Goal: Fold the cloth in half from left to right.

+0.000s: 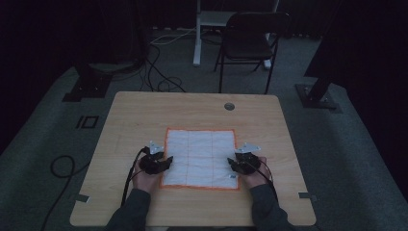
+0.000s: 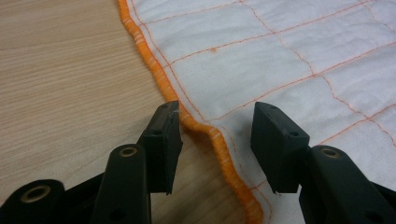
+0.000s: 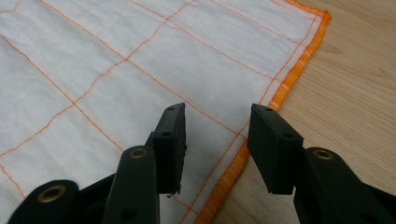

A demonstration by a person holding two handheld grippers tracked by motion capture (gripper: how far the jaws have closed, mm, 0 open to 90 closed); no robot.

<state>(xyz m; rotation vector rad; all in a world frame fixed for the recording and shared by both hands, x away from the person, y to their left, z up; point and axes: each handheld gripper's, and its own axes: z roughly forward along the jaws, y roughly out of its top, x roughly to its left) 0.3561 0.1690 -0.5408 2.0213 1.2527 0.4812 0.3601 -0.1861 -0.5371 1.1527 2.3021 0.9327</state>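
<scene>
Light wooden table; flat on it, 1 white orange-edged cloth

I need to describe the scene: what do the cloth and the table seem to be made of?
Cloth: thin woven cotton, probably; matte white, with orange stitched grid lines and a thick orange hem. Table: looks like light wood-grain laminate; the smooth, even grain suggests a printed surface, though real wood is possible.

— Left gripper?
— Held in the left hand, low and pointing inward. Jaws apart, nothing pinched between the pads.
— Right gripper?
— In the right hand, mirrored and pointing inward. Jaws likewise apart, gripping nothing.
— Forearms?
— Both in dark sleeves, entering from the near edge.
</scene>
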